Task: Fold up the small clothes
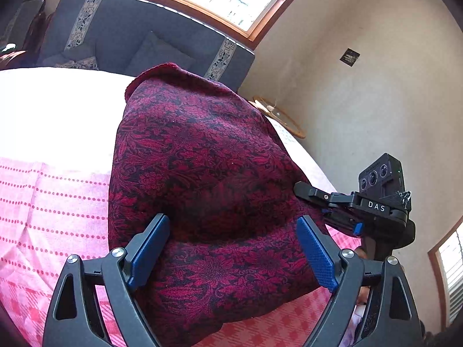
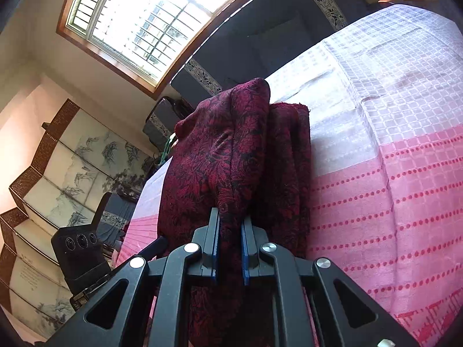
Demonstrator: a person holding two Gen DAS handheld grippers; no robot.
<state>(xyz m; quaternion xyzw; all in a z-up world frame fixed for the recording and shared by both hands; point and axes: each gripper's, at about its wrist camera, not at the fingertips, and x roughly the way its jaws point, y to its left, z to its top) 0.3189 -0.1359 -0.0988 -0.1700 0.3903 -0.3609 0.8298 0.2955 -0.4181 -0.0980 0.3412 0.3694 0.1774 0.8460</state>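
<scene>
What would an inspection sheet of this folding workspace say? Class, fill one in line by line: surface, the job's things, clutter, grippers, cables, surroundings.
Surface: pink and white patterned bedspread, with dotted rows and a white checked part.
Job's things: dark red floral garment, bunched and raised off the bedspread.
Clutter: nothing seen on the bedspread.
Grippers: left gripper open, its blue pads either side of the garment; right gripper shut on a fold of the garment.
Cables: nothing seen.
Surroundings: barred window, dark blue sofa, painted folding screen, round wooden tray.
</scene>
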